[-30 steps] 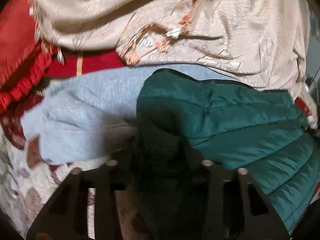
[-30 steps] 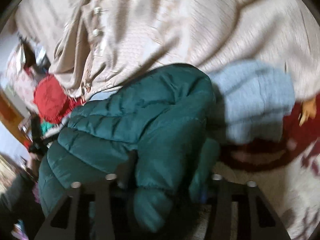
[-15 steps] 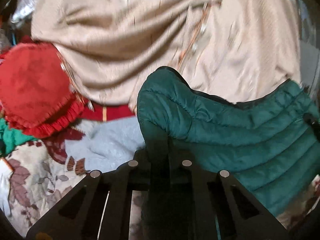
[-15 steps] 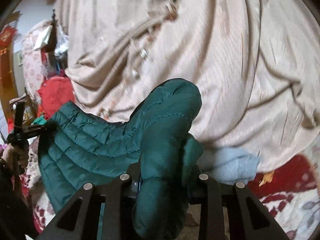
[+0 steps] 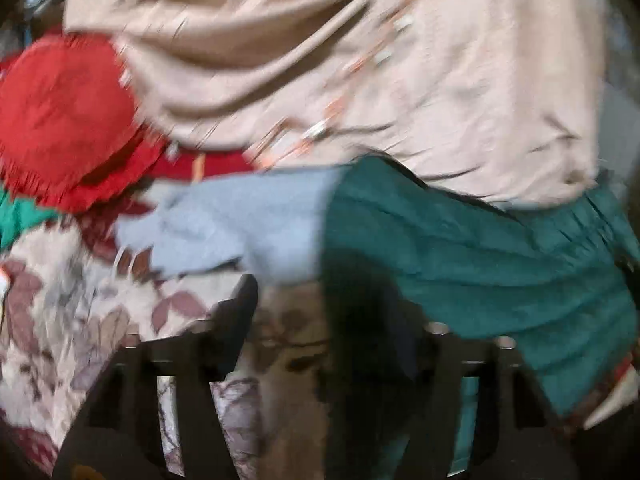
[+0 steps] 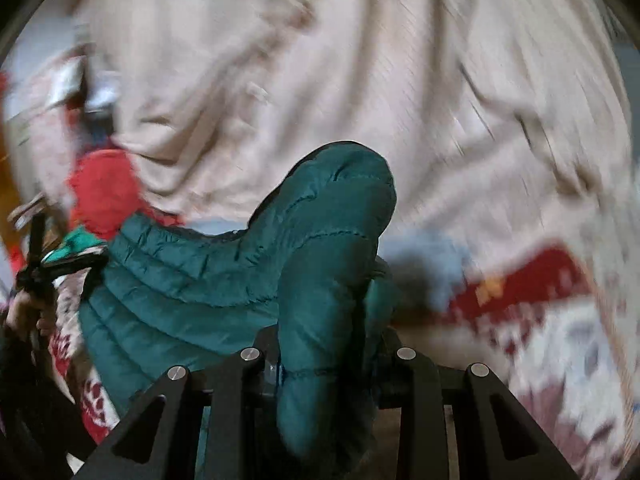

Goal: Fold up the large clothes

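The green quilted jacket (image 6: 224,280) stretches between the two grippers over a bed whose floral bedspread (image 5: 52,320) shows cream, maroon and grey leaves. The right gripper (image 6: 326,356) has its jaws drawn in tight on a thick fold of the jacket, which bulges up and forward between them and hides much of what lies straight ahead. In the left wrist view the left gripper (image 5: 332,340) stands wide apart: the left finger is clear against the bedspread, while the right finger is lost in dark blur against the jacket's (image 5: 480,264) edge, so I cannot tell whether any fabric rests on it.

Around the jacket the bed is crowded. A large beige cloth (image 5: 360,80) with an orange-and-white trim lies heaped behind, filling the upper part of both views, and its lower edge overlaps the jacket's far side. A pale grey-blue garment (image 5: 240,224) lies flat just beside the jacket, its right end tucked under the green fabric. A red frilled cushion (image 5: 68,120) sits at the left, touching the beige cloth, with a strip of bright green fabric (image 5: 20,216) below it. In the right wrist view the person's left hand (image 6: 28,312) shows at the far left edge, holding the other tool's handle. Both views are motion-blurred.
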